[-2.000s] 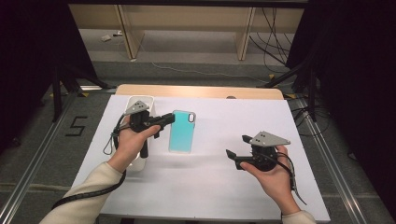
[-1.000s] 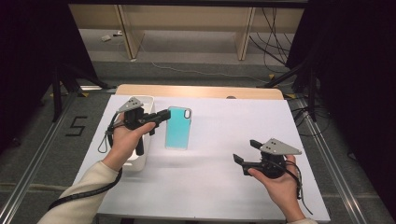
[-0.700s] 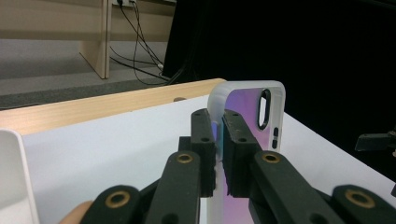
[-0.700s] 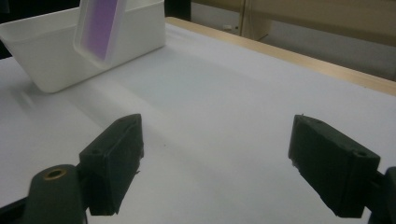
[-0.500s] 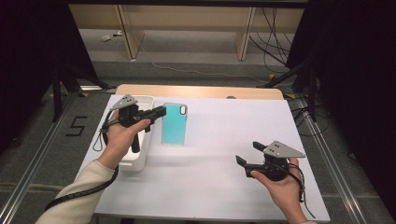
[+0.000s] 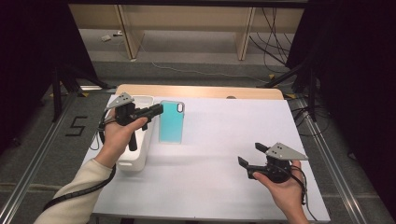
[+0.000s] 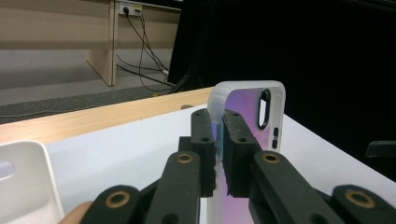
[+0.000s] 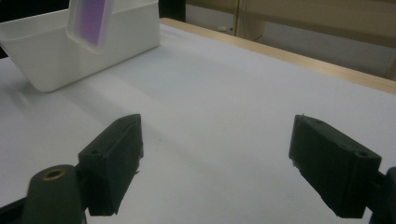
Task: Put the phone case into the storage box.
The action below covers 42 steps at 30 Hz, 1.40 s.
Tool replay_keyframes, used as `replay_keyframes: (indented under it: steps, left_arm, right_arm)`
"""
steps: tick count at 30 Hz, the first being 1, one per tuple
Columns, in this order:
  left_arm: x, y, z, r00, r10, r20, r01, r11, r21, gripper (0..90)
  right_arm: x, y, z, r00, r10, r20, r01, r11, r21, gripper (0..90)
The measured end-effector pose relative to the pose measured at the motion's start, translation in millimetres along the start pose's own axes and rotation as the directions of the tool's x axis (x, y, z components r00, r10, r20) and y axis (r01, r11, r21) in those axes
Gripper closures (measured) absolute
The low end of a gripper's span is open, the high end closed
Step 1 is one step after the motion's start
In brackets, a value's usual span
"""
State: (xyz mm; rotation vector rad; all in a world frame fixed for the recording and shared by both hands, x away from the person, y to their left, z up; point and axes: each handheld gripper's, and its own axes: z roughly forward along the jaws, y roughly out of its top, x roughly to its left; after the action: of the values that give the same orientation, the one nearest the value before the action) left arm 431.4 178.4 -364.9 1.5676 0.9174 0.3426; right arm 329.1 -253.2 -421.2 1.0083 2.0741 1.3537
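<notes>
Carrying step: left gripper (image 6: 156,110) jaws pinching the edge of the phone case (image 6: 171,122), lifted just beside the white bin (image 6: 140,156). Right gripper (image 6: 249,155) idle, jaws spread, over the desk (image 6: 219,135). Next: swing over bin, lower, release

- The phone case (image 6: 171,122) looks teal from above, and purple with a pale, see-through rim from the gripper views.
- The bin (image 6: 140,154) is white.
- The table (image 6: 219,154) top is white, with a light wood edge at the back.
- Both grippers' jaws are black.
</notes>
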Motion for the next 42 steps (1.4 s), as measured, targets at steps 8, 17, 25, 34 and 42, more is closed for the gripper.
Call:
replay_keyframes:
  steps: [8,17,25,34,42]
  left_arm:
    - [3.1,3.7,-4.0,1.0,0.004,-0.008,-0.004,0.9999,-0.011,83.9]
    - [5.2,6.0,-6.1,0.9999,0.002,-0.012,-0.002,0.9998,-0.019,83.9]
    - [7.5,10.2,-10.3,0.9998,0.003,-0.018,-0.004,0.9995,-0.031,83.9]
    - [11.2,14.7,-15.4,0.9996,0.005,-0.027,-0.006,0.999,-0.044,83.9]
    - [13.4,17.7,-18.7,0.9994,0.007,-0.033,-0.008,0.9989,-0.045,83.9]
  right_arm:
    - [-0.2,-0.6,-2.7,1.0,-0.002,-0.001,0.002,1.0,-0.004,18.7]
    - [-1.3,-2.2,-2.4,0.9998,0.013,-0.012,-0.013,0.9998,-0.015,18.6]
    - [-1.8,-2.3,-3.2,0.9999,0.012,0.0,-0.012,0.9999,-0.003,18.5]
    - [-2.0,-2.2,-3.3,0.9999,0.013,0.002,-0.013,0.9999,-0.003,17.6]
    - [-2.1,-2.8,-2.2,0.9999,0.008,0.008,-0.008,0.9999,-0.013,17.2]
